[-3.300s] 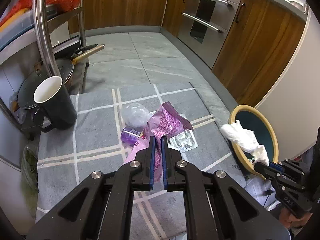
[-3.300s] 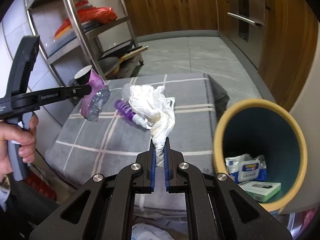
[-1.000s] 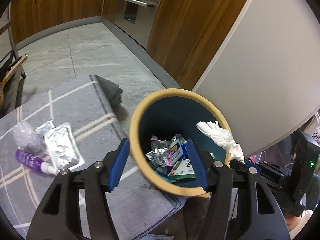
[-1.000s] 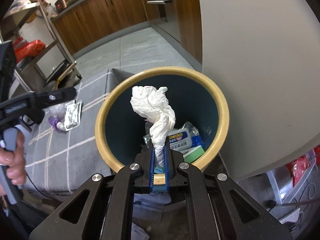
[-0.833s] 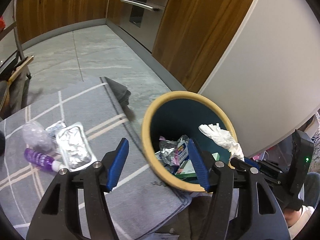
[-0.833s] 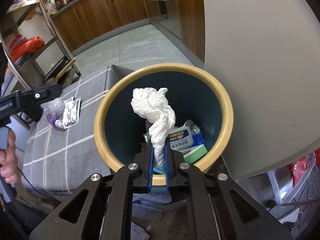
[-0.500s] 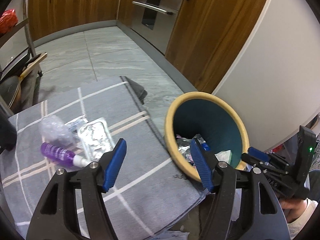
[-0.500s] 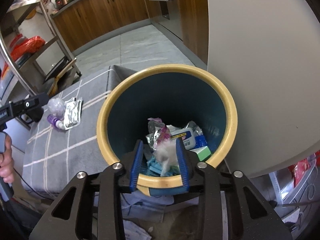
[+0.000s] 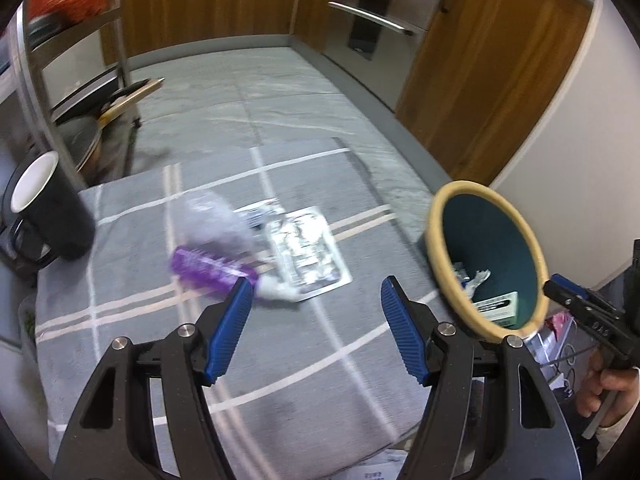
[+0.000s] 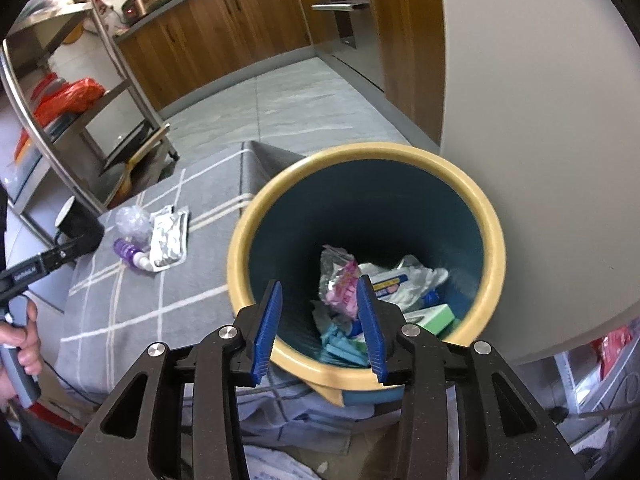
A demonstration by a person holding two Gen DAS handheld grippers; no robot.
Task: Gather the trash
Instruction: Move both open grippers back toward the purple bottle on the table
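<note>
Left wrist: my left gripper [image 9: 316,300] has jaws apart and empty, purple bottle [image 9: 208,270] and foil pack [image 9: 306,254] lying just ahead on the counter [image 9: 120,320]; right wrist: my right gripper [image 10: 318,320] has jaws apart and empty over the bin [image 10: 490,240], where I judge its load belongs.

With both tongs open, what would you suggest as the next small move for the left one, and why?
Probably ease the left tongs forward and down onto the purple bottle. They are open and empty, the bottle lies on the grey cloth just ahead of the left fingertip, and the foil pack and clear wad also wait there. The right tongs hang open over the bin.
</note>
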